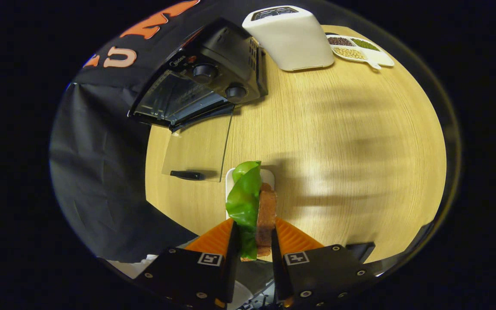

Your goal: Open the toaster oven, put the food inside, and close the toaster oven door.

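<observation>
Both orange ribbed fingers (293,237) of the gripper (252,241) pinch a sandwich-like piece of food (254,211), a green lettuce leaf against a brown toast slice, held upright on edge between them. Just beyond the food, partly hidden by it, a small white plate (269,175) lies on the round light-wood table (351,142). Farther from the plate, the black toaster oven (205,82) stands with its glass door (196,150) folded down flat onto the table, black handle toward the plate. Beside the oven stands a white pop-up toaster (293,38), and next to that a white divided dish of beans and grains (360,49)
</observation>
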`<act>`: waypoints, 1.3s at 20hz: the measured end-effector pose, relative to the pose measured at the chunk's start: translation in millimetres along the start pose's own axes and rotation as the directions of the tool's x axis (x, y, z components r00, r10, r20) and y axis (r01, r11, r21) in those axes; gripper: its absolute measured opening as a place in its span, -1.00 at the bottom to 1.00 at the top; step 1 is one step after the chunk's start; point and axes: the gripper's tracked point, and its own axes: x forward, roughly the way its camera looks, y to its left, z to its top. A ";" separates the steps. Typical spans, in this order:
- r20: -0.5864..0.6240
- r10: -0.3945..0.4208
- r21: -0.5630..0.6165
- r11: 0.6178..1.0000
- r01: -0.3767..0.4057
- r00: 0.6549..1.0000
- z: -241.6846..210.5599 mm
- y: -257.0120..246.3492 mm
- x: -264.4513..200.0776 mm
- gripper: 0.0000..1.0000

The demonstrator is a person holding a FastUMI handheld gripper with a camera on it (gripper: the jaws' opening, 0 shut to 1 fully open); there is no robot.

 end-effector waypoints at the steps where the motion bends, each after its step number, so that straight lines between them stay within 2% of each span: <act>1: -0.004 -0.004 -0.005 1.000 0.004 1.000 -1.3 0.2 0.2 -0.30; 7: 0.024 0.019 0.054 0.998 -0.020 1.000 -2.3 15.3 -14.5 -0.31; 11: 0.062 -0.047 0.050 0.998 0.044 0.997 -0.1 8.1 -37.7 -0.31; 19: 0.227 -0.044 0.125 0.992 0.016 0.973 3.9 43.0 -91.9 -0.31; 22: 0.299 -0.045 0.178 0.984 -0.010 0.953 7.4 65.4 -97.8 -0.31; 24: 0.369 -0.061 0.217 0.976 -0.022 0.927 16.3 79.5 -98.0 -0.31; 26: 0.456 -0.051 0.296 0.950 -0.098 0.889 30.5 100.3 -95.3 -0.32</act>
